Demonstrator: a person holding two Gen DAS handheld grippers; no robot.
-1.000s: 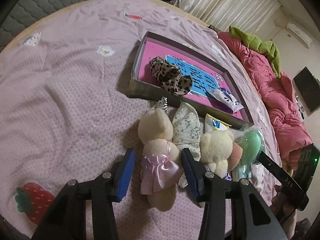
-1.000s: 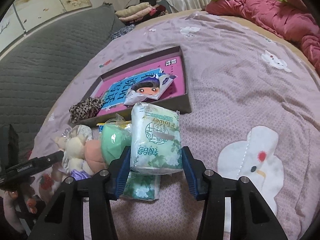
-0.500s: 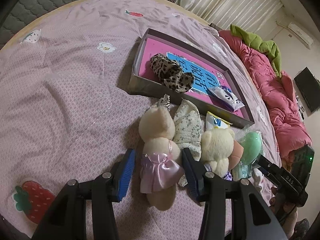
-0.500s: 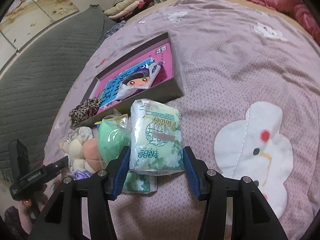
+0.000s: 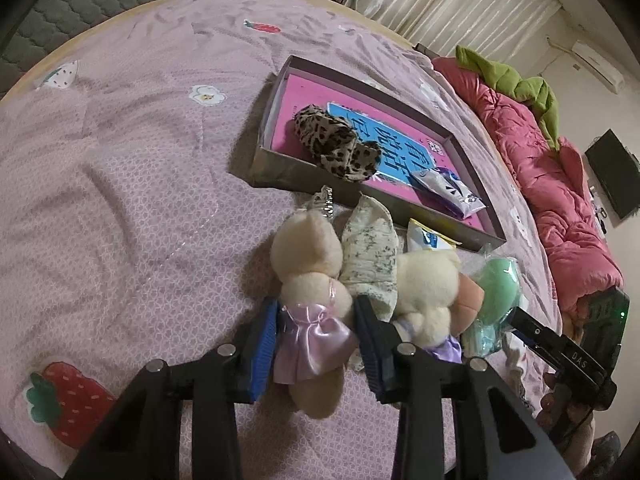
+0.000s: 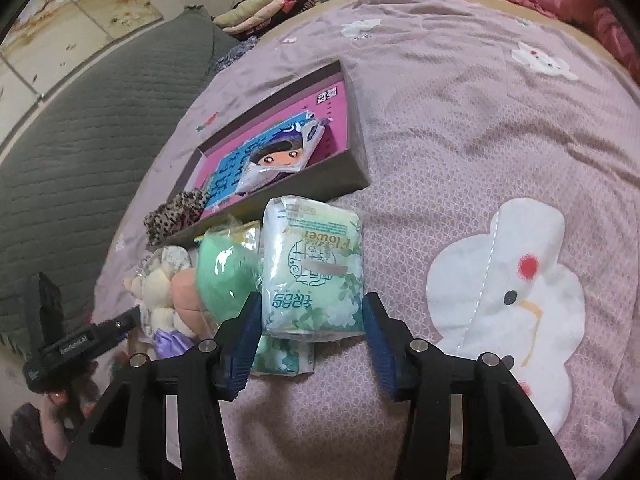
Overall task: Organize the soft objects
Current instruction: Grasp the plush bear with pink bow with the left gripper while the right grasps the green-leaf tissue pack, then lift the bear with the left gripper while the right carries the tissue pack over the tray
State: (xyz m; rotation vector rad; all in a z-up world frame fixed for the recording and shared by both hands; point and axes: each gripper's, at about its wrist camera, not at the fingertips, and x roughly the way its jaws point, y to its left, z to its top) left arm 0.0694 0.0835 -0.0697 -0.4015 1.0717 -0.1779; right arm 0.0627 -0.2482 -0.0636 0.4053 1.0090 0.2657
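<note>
On the lilac bedspread lies a cream plush bear in a lilac satin dress (image 5: 308,256). My left gripper (image 5: 316,312) is closing on its waist, and both blue pads touch the dress. Beside it are a floral pouch (image 5: 370,248), a second cream bear (image 5: 428,280) and a wrapped green sponge (image 5: 498,288). In the right wrist view, a green tissue pack (image 6: 312,272) rests on another pack (image 6: 280,356). My right gripper (image 6: 312,304) is closing, its pads against the top pack's two sides.
A shallow grey box with a pink floor (image 5: 280,168) sits just beyond the toys. It holds a leopard-print cloth (image 5: 336,148) and a cartoon packet (image 6: 280,156). A pink quilt (image 5: 540,152) lies at the bed's far right. A grey padded headboard (image 6: 80,140) borders the bed.
The left jaws have narrowed from standing apart from the dressed bear to touching it. The right jaws widened slightly, then came back in against the tissue pack, and the view tilted a little.
</note>
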